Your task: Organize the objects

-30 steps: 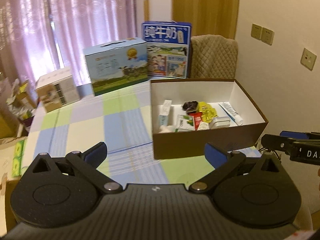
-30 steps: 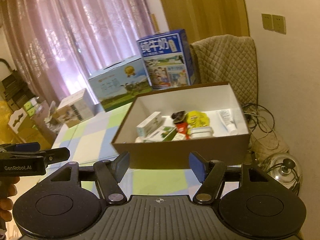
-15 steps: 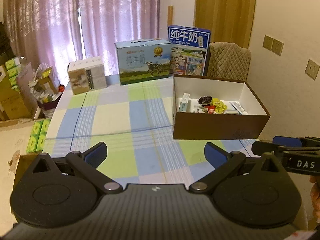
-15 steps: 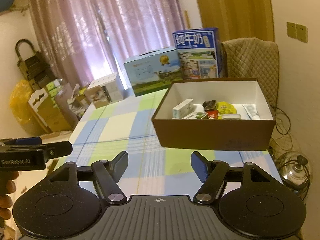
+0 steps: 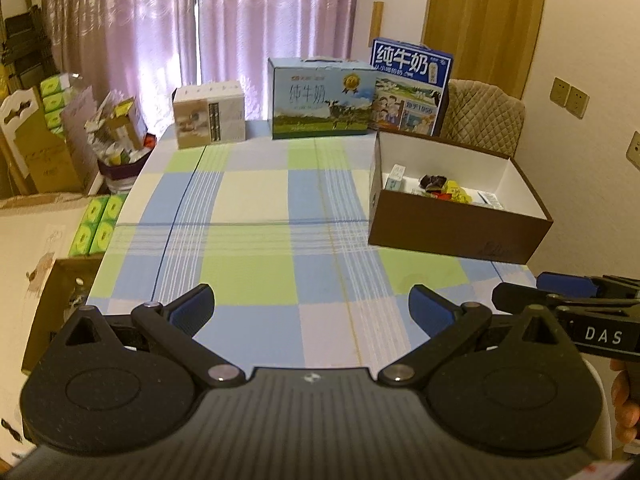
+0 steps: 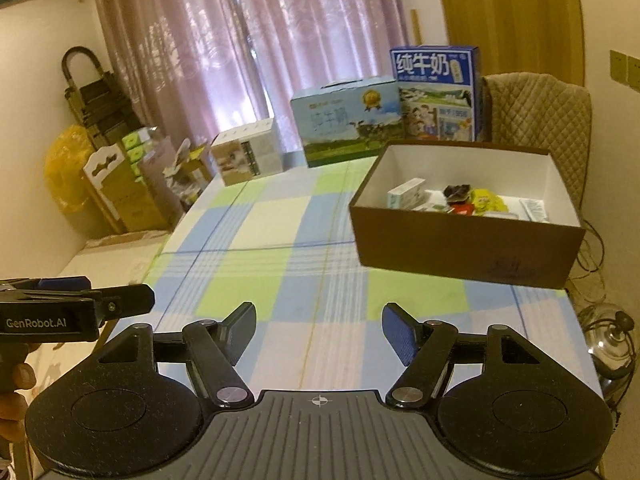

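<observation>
The open brown cardboard box sits at the table's right edge, holding a small white carton, a yellow packet and a dark wrapper (other bits too small to tell). Left gripper and right gripper hover level over the near checked tablecloth, both spread wide, empty.

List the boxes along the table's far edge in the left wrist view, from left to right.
Beige box → light blue milk carton → dark blue milk carton. The open brown box sits nearer, on the right side of the table.
</observation>
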`<state>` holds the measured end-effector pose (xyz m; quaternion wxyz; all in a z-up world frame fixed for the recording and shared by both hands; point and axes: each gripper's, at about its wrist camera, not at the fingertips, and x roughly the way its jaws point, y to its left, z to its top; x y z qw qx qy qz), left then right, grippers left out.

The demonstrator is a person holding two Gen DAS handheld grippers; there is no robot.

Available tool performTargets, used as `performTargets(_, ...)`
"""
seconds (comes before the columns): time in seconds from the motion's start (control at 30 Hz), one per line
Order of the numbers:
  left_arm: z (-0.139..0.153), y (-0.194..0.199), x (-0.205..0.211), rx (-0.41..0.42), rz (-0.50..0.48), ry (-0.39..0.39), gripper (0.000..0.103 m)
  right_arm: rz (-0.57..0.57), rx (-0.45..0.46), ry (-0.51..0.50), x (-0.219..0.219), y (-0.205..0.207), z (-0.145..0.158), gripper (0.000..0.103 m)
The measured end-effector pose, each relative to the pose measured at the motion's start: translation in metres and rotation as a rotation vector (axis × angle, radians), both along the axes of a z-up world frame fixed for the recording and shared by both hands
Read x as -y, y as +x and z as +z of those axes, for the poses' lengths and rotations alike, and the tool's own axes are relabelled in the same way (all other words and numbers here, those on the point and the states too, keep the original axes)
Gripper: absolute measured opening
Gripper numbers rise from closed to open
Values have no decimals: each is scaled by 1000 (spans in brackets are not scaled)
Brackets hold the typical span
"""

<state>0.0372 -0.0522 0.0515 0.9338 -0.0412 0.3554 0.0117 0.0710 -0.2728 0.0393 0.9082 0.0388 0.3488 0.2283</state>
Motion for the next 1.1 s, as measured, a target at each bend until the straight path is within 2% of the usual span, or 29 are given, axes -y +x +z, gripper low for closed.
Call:
performTargets(0.37,-24,-13,-14,-60,41,-2,102,53,-44,-7,-16,-5,-21,67)
performTargets(1.1,-35,-18,-8,-111,33,15,102,71,-89,-34,-14,-11,-28,67)
